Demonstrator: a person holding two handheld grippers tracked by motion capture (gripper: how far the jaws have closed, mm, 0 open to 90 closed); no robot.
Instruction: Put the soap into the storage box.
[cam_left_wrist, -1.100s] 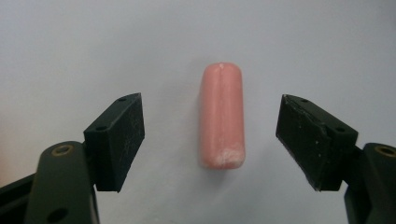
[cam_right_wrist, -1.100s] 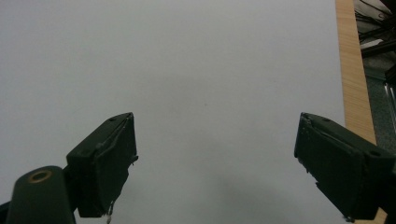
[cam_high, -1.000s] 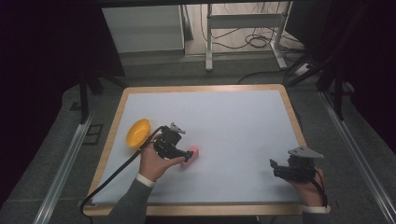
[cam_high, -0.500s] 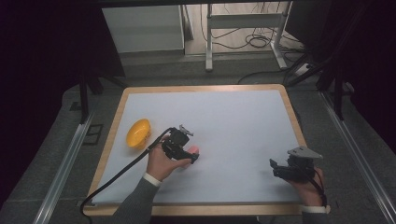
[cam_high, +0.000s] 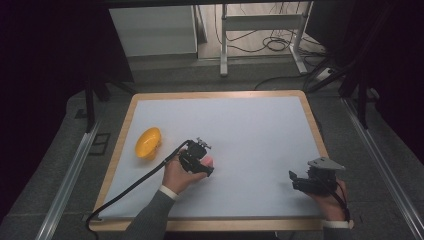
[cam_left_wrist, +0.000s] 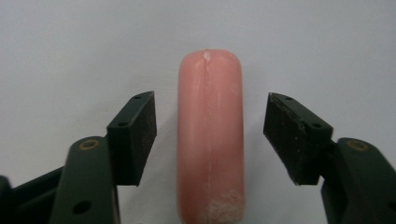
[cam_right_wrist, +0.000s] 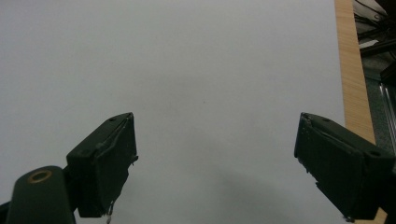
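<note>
A pink sausage (cam_left_wrist: 210, 144) lies on the white table top, lengthwise between the jaws of my left gripper (cam_left_wrist: 210, 105). The jaws stand open on either side of it, with a gap on each side. In the high view the left gripper (cam_high: 197, 159) is over the sausage (cam_high: 207, 161) at the table's front left, and only a pink bit peeks out. My right gripper (cam_high: 300, 180) rests near the front right edge. In its own view the right gripper (cam_right_wrist: 215, 135) is open with nothing between its jaws.
A yellow bowl-like object (cam_high: 148, 142) lies left of the left gripper. The white mat (cam_high: 240, 125) has a wooden border (cam_right_wrist: 352, 70) close to the right gripper. A black cable (cam_high: 130, 190) trails from the left gripper to the front left corner.
The left gripper has moved a little to the right and come down over the sausage, which now lies between its jaws. The right gripper has stayed put.
</note>
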